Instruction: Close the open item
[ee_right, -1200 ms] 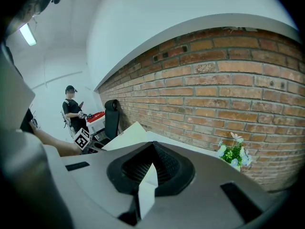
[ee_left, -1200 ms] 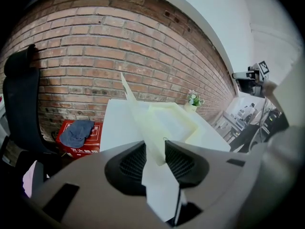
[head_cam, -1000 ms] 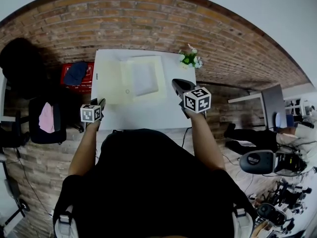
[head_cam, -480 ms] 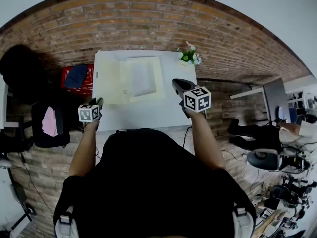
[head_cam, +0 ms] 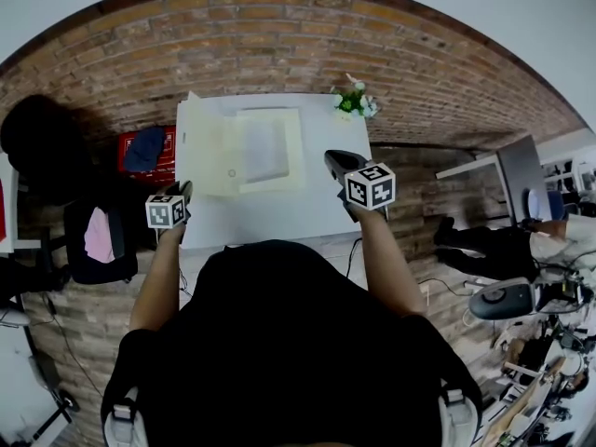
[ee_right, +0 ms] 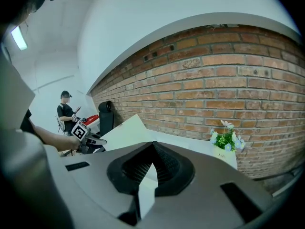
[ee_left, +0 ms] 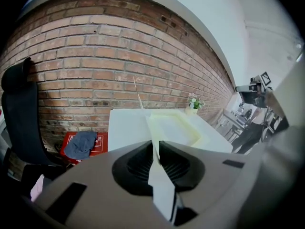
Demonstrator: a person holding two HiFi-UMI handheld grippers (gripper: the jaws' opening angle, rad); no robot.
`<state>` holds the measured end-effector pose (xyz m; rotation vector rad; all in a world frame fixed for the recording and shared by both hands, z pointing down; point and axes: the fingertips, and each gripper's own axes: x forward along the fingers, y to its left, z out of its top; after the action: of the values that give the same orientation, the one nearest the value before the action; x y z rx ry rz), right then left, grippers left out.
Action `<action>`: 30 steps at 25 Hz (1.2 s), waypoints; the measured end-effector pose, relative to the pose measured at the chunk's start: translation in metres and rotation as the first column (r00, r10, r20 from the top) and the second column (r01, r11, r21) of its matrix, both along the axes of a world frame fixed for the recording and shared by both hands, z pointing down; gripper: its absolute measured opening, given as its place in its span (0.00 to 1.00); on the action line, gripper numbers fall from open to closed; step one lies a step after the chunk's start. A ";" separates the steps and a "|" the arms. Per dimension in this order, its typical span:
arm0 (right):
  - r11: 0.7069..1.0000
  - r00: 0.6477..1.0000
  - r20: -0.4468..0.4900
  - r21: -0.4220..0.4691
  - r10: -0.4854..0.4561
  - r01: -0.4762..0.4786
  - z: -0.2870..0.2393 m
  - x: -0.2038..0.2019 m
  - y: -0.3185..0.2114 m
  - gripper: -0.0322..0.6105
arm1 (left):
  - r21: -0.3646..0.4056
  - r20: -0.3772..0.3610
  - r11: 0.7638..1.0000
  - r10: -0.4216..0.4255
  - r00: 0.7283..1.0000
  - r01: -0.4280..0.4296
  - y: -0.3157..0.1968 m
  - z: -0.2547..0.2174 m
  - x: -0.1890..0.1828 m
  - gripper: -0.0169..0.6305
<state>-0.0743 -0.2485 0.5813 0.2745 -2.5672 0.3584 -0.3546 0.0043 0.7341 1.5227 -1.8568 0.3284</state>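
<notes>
A pale yellow folder (head_cam: 265,152) lies open on the white table (head_cam: 270,214), also showing in the left gripper view (ee_left: 174,128). Its left cover (head_cam: 200,142) stands partly raised, its far corner off the table. My left gripper (head_cam: 189,192) is at the cover's near left corner. Its jaws have just been closing, and in the left gripper view (ee_left: 155,144) they pinch the thin cover edge. From the right gripper view the raised cover (ee_right: 126,132) tilts up beside the left gripper (ee_right: 95,140). My right gripper (head_cam: 333,161) hovers by the table's right edge, shut (ee_right: 153,147) and empty.
A small potted plant (head_cam: 356,106) stands at the table's far right corner. A red box with a blue cloth (head_cam: 144,142) sits on the floor left of the table, near a black chair (head_cam: 93,236). A brick wall rises behind. A person (ee_right: 66,111) stands far off.
The folder's left cover has lifted off the table along its left edge and now tilts up. The left gripper rose slightly with it. The right gripper has stayed in place.
</notes>
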 end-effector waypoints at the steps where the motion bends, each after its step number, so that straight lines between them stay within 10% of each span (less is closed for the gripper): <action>1: 1.000 1.000 -0.001 -0.001 0.004 -0.004 0.001 0.002 0.000 0.08 | -0.001 0.005 1.000 0.004 1.000 -0.004 -0.001 -0.001 0.000 0.10; 30: 0.992 0.994 -0.045 -0.065 0.102 -0.105 0.044 0.055 0.012 0.08 | 0.012 0.093 0.983 0.184 0.979 -0.186 -0.054 -0.034 0.028 0.08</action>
<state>-0.0192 -0.2366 0.6254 0.3878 -2.5004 0.4713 -0.3266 -0.0494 0.6999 1.7252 -1.7959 0.4732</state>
